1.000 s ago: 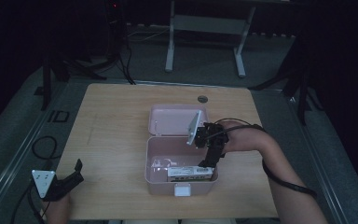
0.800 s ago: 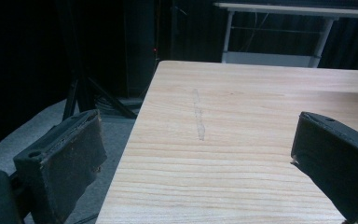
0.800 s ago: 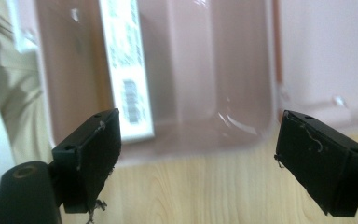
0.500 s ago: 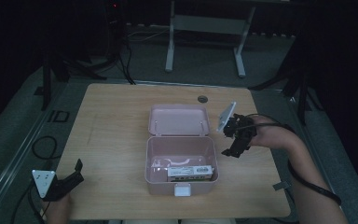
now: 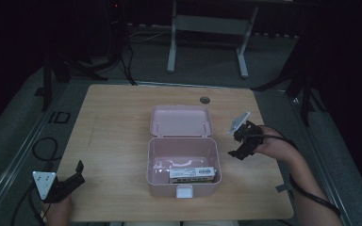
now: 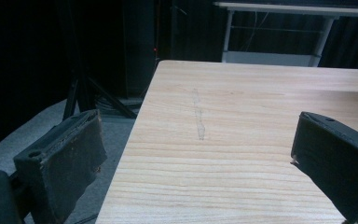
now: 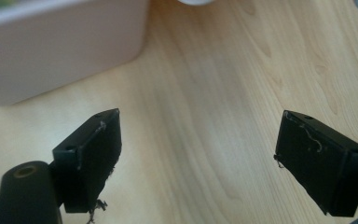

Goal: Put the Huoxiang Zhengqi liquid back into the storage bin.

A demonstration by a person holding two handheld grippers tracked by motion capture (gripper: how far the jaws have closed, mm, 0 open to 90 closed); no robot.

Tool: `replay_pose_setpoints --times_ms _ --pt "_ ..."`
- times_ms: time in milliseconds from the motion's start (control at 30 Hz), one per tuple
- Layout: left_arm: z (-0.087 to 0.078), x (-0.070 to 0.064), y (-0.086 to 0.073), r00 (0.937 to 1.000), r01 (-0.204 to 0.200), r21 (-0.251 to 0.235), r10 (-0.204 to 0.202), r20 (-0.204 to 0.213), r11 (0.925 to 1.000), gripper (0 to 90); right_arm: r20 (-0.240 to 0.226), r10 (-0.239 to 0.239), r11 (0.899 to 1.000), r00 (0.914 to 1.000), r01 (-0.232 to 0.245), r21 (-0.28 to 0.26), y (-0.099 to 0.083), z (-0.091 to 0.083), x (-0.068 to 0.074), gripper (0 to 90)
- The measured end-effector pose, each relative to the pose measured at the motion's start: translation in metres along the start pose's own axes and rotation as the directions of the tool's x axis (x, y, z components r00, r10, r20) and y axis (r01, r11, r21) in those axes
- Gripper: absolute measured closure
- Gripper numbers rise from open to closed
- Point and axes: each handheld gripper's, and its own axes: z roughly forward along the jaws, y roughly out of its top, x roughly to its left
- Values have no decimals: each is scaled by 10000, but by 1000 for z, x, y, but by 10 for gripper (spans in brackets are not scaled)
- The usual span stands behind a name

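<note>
Pink box [image 5: 184,162] sits at mid desk [image 5: 113,141], lid [image 5: 181,121] thrown back flat on the far side, hinged to the base. Inside, a small white carton [image 5: 192,173] with printed label is seen lying flat against the near wall, toward the right; some pale item is made out left of it, too dim to identify. Packing step judged done: carton is in the box and released. Left to do, as judged: lid to be swung over and the white front latch [image 5: 184,191] pressed shut.

Right hand-held gripper [image 5: 242,147] is held just right of the box, apart from it, jaws spread wide and empty; in the right gripper view bare wood is seen between the jaws, box wall [image 7: 60,46] at upper left.

Left hand-held gripper [image 5: 70,179] rests at the near left desk corner, well apart from the box, jaws likewise spread, nothing between them.
</note>
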Motion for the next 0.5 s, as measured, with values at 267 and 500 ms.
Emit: replay_pose_setpoints --times_ms 267,500 --pt "0 0 0 10000 -11 -8 11 14 10000 27 776 1213 9877 9896 -1125 -1084 -26 40 5 134" --pt "0 0 0 10000 -15 -4 15 -3 10000 27 2174 2338 9488 9477 -1735 -2640 -49 61 14 124"
